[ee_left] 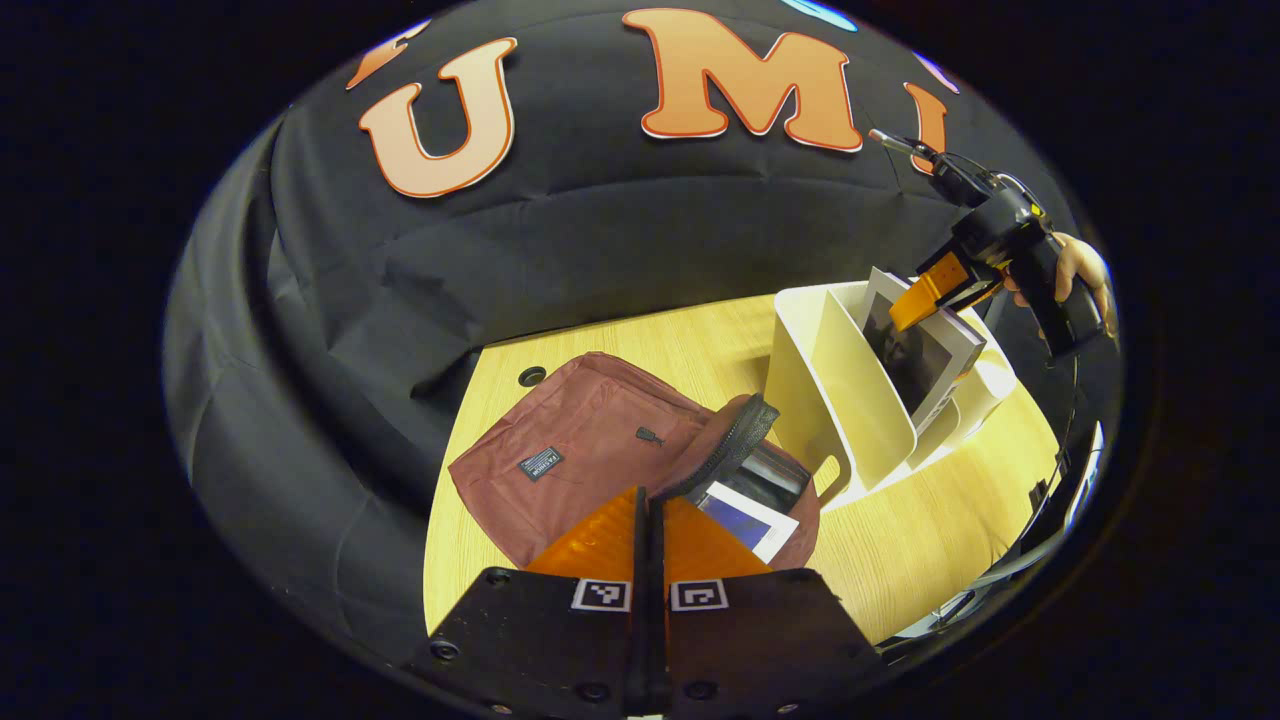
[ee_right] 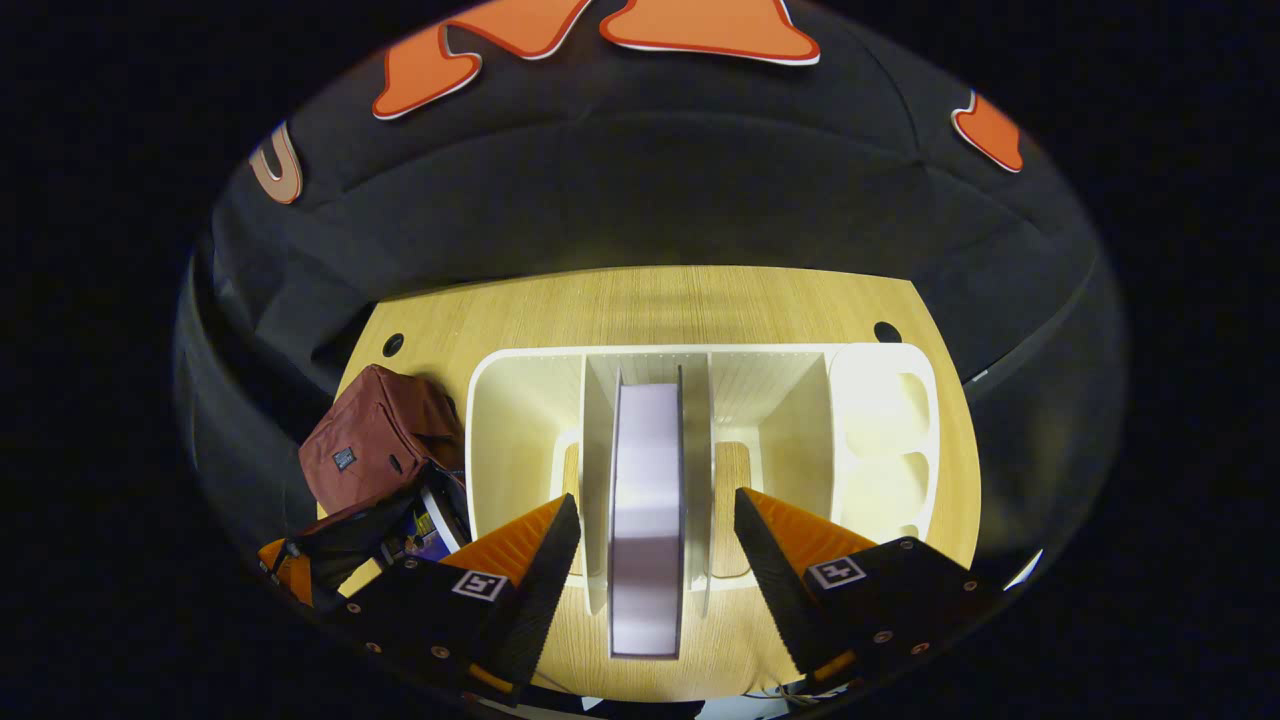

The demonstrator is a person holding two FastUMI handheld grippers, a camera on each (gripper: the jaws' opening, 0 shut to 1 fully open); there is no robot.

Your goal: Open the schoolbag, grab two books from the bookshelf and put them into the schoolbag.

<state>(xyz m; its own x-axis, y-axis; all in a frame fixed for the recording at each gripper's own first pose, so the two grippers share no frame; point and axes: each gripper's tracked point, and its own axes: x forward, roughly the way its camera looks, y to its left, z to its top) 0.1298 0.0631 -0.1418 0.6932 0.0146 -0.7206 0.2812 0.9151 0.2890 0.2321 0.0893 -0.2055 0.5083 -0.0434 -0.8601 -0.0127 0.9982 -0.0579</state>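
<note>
Through the left gripper view, my left gripper [ee_left: 648,520] has its orange fingers pressed together, pinching the dark zipper edge of the maroon schoolbag [ee_left: 590,440], though how much of the flap lies between them is hard to see. The bag lies on the wooden table [ee_left: 930,530] with its mouth lifted open, and one book [ee_left: 748,518] with a white and blue cover already sits inside. Just beside the bag stands the white bookshelf [ee_left: 850,400], and a second book [ee_left: 920,350] with a dark cover leans up out of it. My right gripper [ee_left: 925,295] is at that book's top edge, with my hand [ee_left: 1085,270] behind it. In the right gripper view, my right gripper [ee_right: 655,545] is spread wide, one finger on each side of the book [ee_right: 647,500], which stands upright in the middle compartment of the bookshelf [ee_right: 890,420]; neither finger touches its covers. The schoolbag [ee_right: 375,440] lies to the shelf's left on the table [ee_right: 650,305], its opening toward me.
</note>
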